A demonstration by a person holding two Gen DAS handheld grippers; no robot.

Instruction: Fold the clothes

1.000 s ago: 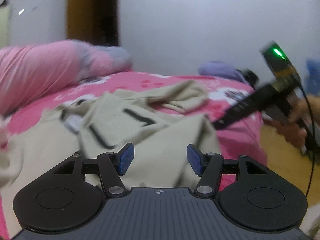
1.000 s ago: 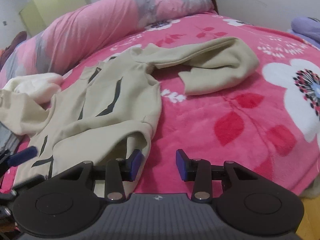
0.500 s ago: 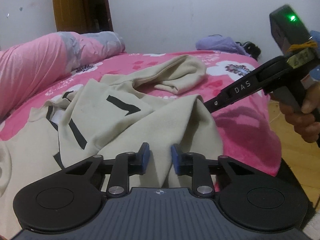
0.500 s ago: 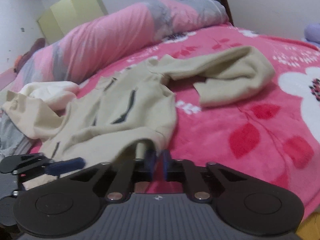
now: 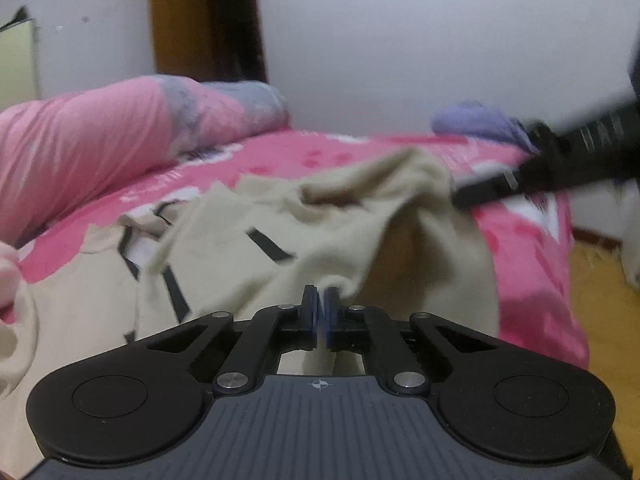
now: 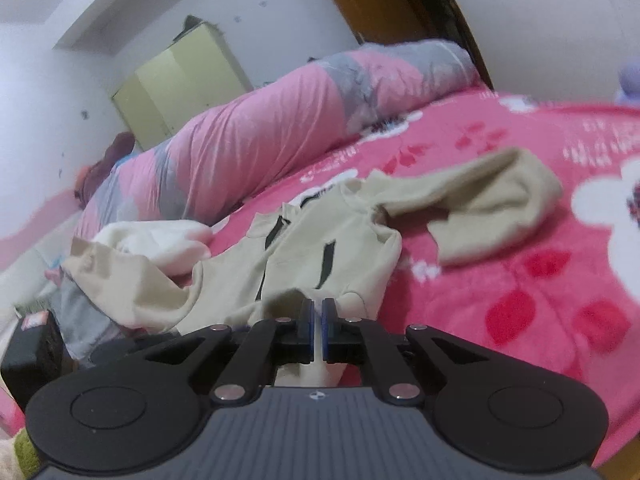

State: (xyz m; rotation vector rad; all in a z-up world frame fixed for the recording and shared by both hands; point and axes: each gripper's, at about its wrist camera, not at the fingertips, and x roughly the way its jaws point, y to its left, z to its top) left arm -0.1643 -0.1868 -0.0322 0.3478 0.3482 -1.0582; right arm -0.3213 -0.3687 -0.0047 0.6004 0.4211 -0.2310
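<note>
One pink floral bedspread (image 6: 520, 312), rolled quilt (image 6: 256, 136), white walls (image 5: 400, 40).

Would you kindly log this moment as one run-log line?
left gripper: shut on beige sweatshirt hem | right gripper: shut on hem | bed: sleeve lying

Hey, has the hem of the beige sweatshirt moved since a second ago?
Yes. The beige sweatshirt hem, pinched by the left gripper and right gripper, has risen off the pink floral bedspread toward the cameras.

Left gripper (image 5: 320, 312) pinching beige garment (image 5: 340, 240)
</note>
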